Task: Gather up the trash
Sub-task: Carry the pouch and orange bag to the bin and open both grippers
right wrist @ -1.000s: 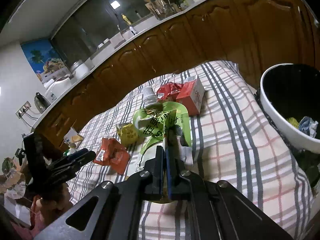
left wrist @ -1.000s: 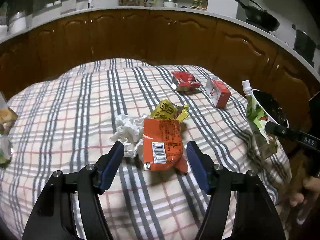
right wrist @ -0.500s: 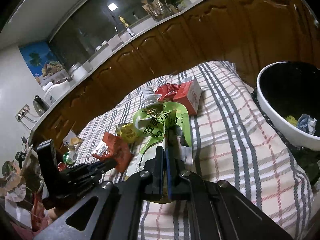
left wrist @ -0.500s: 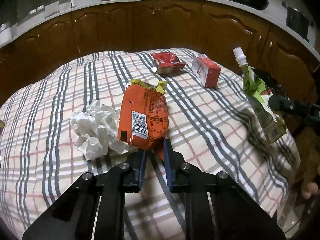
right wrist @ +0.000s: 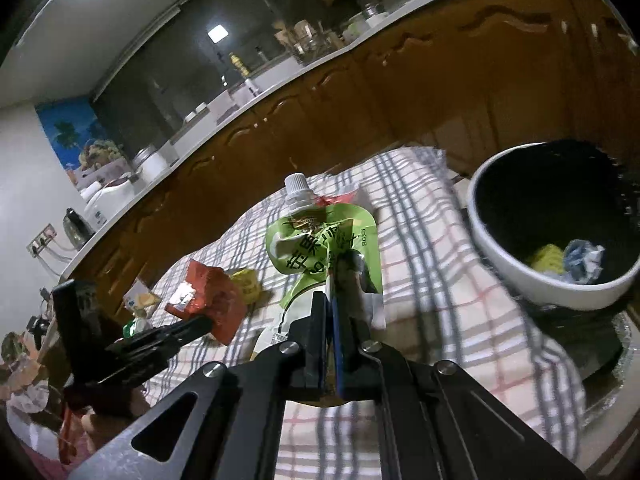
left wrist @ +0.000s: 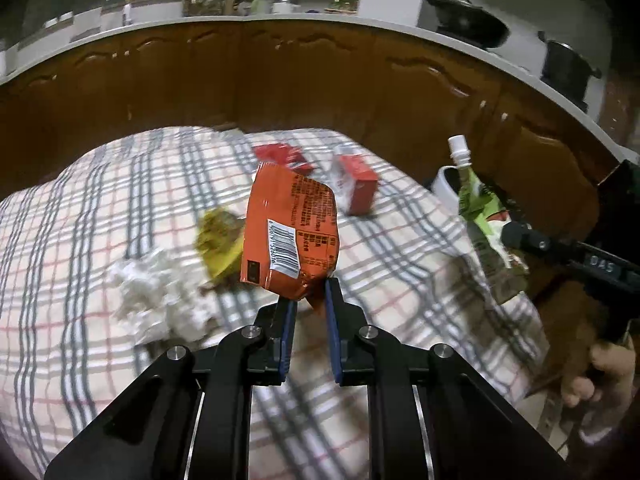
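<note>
Orange packet [left wrist: 294, 236]: hanging lifted above the checked bench [left wrist: 80, 240], pinched by its lower corner in the left claw [left wrist: 308, 304], long axis running up and away from the fingers.
Left claw state: pads are pressing together on that corner, holding the packet clear of the cloth.
Green pouch [right wrist: 324, 248]: standing spout-up in the right claw [right wrist: 334, 300], whose pads are clamping tight on its lower half.
White bin [right wrist: 516, 280]: sitting off the bench's far right edge, already holding a yellow scrap and a blue-white wad.
Key relation: the right claw is sitting just beside the bin, with the bin lying forward and to its right; the left claw is waiting well to the left of the bin, so the pouch is likely going in first.
Remaining near the bin: red carton [left wrist: 358, 188] and red wrapper [left wrist: 280, 156].
Remaining farther from the bin: yellow wrapper [left wrist: 218, 240] and crumpled tissue [left wrist: 156, 296].
</note>
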The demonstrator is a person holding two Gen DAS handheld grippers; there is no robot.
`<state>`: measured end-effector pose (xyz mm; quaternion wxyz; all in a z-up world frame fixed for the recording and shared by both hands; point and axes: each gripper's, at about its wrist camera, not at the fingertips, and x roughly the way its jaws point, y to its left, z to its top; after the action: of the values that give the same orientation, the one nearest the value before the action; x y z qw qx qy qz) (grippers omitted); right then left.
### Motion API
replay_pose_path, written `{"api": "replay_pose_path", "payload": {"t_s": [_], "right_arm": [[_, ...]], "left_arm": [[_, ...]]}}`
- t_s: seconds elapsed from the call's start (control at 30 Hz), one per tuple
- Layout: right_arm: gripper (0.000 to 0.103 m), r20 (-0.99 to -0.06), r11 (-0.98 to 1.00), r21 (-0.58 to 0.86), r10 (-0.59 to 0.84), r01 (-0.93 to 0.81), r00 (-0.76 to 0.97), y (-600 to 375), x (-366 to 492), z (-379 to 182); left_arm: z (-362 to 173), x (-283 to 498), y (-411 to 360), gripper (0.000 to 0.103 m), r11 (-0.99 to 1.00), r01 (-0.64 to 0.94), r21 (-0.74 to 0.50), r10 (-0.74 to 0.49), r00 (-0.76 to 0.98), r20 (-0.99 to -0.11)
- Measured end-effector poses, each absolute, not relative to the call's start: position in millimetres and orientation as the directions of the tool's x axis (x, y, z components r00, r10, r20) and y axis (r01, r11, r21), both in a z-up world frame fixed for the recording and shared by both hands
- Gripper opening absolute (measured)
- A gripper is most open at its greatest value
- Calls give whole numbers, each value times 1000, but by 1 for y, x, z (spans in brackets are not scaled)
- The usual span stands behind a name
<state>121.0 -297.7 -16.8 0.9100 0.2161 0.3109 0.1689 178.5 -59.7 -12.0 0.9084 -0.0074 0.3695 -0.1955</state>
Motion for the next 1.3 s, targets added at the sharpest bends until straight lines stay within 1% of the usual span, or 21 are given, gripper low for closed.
{"api": "replay_pose_path", "payload": {"t_s": [0.17,0.43,0.67,0.97,1.3], "right_arm": [[3,-495,865,487,386,-120,778,-325,114,-15],[3,-490,881,473,285,-23,824,-376,104,-8],[3,-491,880,472,225,41,841,-406,105,-8],[3,-528,887,452,180,95,830,-431,127,-14],[3,-584,890,436,167,133,794,-450,155,-24]], "left_arm": [[-3,183,-93,13,893,416,-173,-419,626,-657],[15,192,-157,12,831,532,-163,-503,592,-630],[25,206,-205,12,783,597,-174,-554,542,-632],[30,234,-259,12,741,645,-189,-583,478,-657],[19,266,-310,12,720,668,-189,-564,404,-720]]}}
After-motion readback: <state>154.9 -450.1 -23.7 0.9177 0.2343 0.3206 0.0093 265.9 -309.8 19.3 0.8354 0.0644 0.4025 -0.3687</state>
